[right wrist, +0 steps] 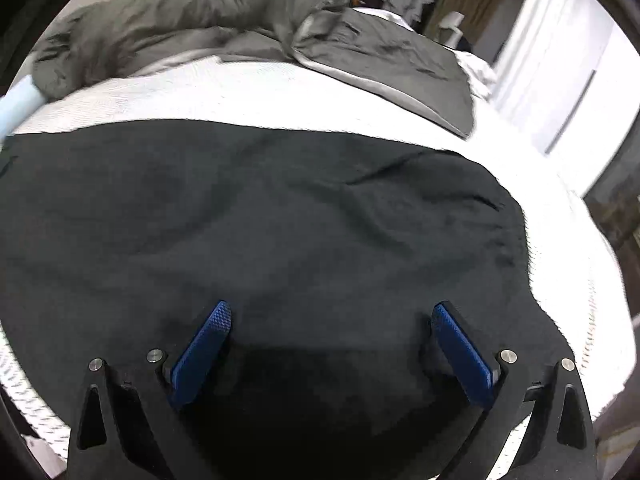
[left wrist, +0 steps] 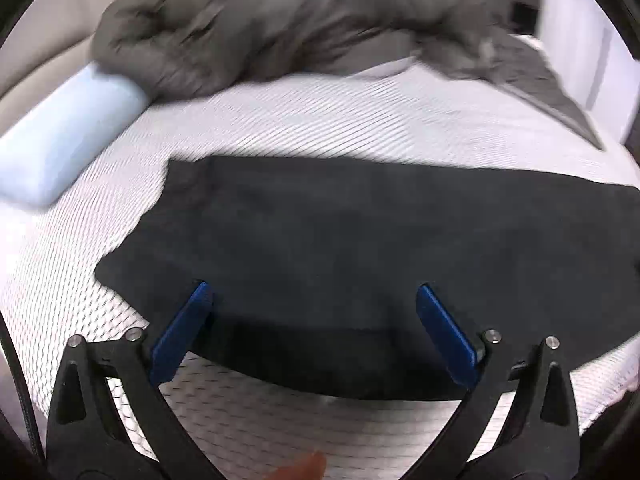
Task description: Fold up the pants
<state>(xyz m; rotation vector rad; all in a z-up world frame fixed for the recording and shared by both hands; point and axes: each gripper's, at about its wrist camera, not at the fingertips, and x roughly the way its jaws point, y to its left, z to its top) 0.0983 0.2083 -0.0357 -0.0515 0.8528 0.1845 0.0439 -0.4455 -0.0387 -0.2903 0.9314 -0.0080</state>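
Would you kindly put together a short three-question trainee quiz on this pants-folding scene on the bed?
1. True or false: the black pants lie on a white bed sheet.
2. What lies heaped along the far side of the bed? A) grey duvet B) red towel C) cardboard box
3. Are the left gripper and right gripper open or shut?

Key: 1. True. 2. A, the grey duvet, beside a pale blue pillow. 3. Both open, nothing between the fingers.

bed (right wrist: 280, 92) – white textured cover | grey duvet (right wrist: 200, 12) bunched behind | white curtains (right wrist: 560, 60) – bright
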